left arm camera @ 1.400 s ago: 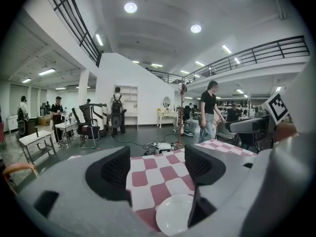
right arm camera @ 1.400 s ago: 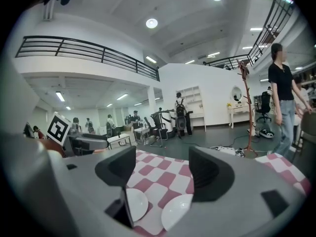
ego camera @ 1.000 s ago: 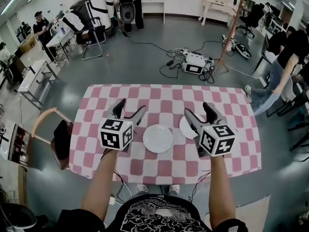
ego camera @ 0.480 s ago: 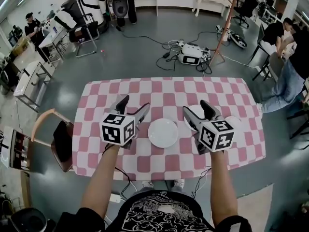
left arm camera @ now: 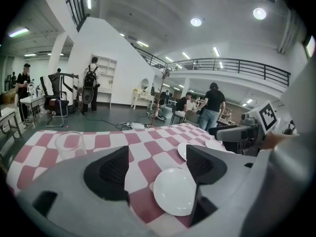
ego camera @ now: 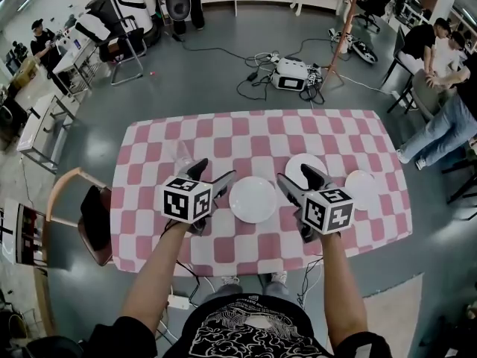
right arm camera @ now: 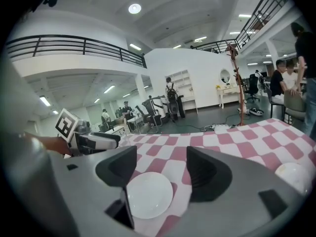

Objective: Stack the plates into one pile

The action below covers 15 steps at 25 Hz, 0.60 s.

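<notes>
Three white plates lie apart on the pink-and-white checked table: a middle plate, a second plate partly behind my right gripper, and a third plate at the right. My left gripper hovers just left of the middle plate, open, its jaws having just widened a little with nothing between them. In the left gripper view the nearest plate shows low beyond the left gripper. My right gripper is open and empty too. A plate shows low beyond the right gripper.
A clear glass stands on the table beyond the left gripper. A wooden chair sits at the table's left side. Cables and a white box lie on the floor beyond the far edge; people stand around the room.
Both grippers have sunk toward the table and drawn nearer the front edge. The head view has shifted, so the third plate at the right has come into sight.
</notes>
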Each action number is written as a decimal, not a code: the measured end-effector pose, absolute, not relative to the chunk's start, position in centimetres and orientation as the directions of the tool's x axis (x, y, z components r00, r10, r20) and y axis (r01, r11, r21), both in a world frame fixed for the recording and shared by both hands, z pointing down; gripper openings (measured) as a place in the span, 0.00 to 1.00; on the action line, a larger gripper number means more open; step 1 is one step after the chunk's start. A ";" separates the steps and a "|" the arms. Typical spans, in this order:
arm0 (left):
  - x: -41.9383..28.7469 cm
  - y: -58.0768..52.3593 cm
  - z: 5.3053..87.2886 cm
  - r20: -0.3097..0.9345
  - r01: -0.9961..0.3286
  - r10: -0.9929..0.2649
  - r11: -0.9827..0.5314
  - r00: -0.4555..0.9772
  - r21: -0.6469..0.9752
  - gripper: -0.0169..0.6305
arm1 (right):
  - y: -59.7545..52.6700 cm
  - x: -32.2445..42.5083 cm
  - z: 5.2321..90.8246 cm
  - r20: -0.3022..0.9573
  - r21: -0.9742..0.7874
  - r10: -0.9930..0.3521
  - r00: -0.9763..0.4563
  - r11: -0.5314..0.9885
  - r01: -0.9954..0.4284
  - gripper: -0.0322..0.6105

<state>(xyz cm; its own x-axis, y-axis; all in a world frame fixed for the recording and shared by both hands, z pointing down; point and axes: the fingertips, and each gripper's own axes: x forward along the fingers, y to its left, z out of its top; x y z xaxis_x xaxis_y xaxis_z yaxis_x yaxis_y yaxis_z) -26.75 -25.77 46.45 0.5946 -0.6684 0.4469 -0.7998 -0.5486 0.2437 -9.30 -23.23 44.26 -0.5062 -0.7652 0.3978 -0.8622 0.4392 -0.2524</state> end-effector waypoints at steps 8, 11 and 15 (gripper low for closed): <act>-25.3 -24.6 50.5 0.503 -0.740 -0.549 -0.568 0.667 0.362 0.59 | -22.6 -9.2 48.2 0.457 -0.346 -0.709 -0.538 0.416 -0.841 0.52; -25.1 -24.3 51.8 0.519 -0.728 -0.518 -0.562 0.680 0.392 0.59 | -22.2 -9.7 49.3 0.481 -0.352 -0.683 -0.549 0.424 -0.835 0.52; -25.0 -23.9 53.7 0.533 -0.707 -0.468 -0.522 0.705 0.478 0.59 | -21.7 -10.4 51.0 0.515 -0.387 -0.629 -0.582 0.435 -0.813 0.52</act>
<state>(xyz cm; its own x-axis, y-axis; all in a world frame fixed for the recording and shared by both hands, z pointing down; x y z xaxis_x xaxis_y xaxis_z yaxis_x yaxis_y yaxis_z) -25.01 -23.89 53.74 0.7052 -0.4682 0.5325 -0.7070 -0.5216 0.4776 -10.42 -21.71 50.99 -0.5819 -0.6293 0.5151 -0.8130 0.4350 -0.3870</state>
